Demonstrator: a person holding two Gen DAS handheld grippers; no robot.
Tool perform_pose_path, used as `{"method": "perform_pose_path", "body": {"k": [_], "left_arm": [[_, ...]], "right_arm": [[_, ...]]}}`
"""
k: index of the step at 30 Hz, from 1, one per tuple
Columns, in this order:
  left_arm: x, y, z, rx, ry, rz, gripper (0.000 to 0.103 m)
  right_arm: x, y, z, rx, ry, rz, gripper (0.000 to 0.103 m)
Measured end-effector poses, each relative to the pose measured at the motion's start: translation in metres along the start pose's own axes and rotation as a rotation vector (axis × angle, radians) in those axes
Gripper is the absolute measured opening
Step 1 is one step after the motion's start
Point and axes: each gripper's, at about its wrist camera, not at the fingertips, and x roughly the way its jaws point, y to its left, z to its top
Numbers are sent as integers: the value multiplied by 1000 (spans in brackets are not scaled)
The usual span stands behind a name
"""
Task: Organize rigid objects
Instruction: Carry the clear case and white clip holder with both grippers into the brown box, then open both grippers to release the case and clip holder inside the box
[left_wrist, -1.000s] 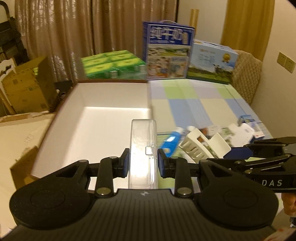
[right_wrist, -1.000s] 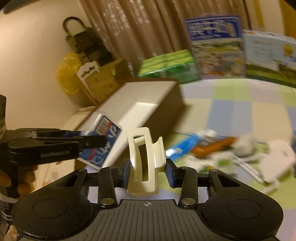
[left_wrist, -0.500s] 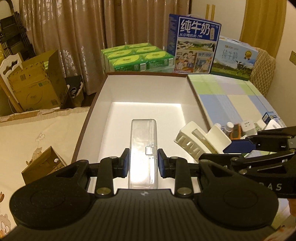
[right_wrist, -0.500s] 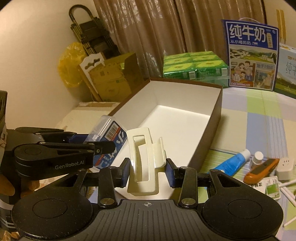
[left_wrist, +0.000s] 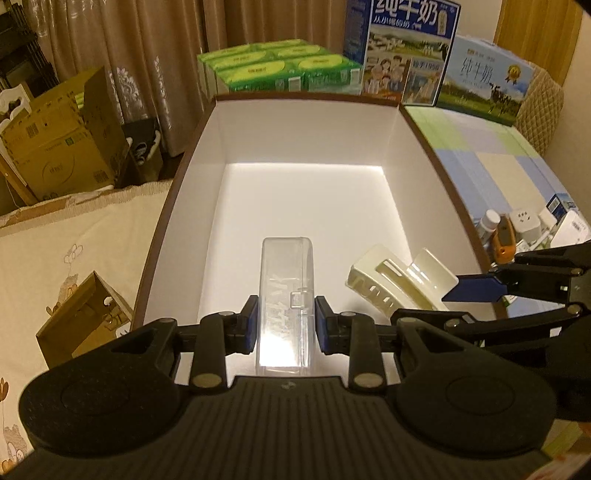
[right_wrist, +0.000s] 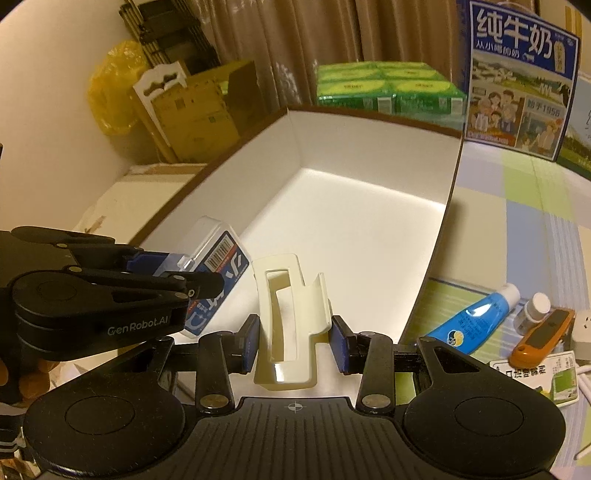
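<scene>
Curtained room; the box (left_wrist: 306, 206) fills the frame centre, under both grippers. Left gripper (left_wrist: 285, 325) clamps the case (left_wrist: 286, 291); right gripper (right_wrist: 293, 341) clamps the clip (right_wrist: 290, 317), both pointing lengthwise into it.

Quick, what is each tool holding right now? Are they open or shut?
Left tool: shut on the clear plastic case.
Right tool: shut on the cream plastic holder.

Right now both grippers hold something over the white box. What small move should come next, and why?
Probably lower both a little further, then release. The left gripper clamps the clear plastic case and the right gripper the cream clip, both above the bare floor of the white box.
</scene>
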Motion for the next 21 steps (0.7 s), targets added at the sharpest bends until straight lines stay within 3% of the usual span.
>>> {"method": "perform_pose_path", "body": {"k": [4, 6, 12, 21], "left_arm": [[7, 4, 0, 14, 22, -10, 27], [9, 5, -1, 26, 29, -2, 36], [6, 13, -5, 6, 31, 0, 47], [-5, 11, -8, -5, 25, -10, 47]], "right_arm": [[9, -1, 2, 5, 8, -10, 37], [12, -1, 2, 13, 0, -8, 37], [16, 6, 3, -35, 19, -50, 48], [8, 5, 0, -9, 25, -28, 52]]}}
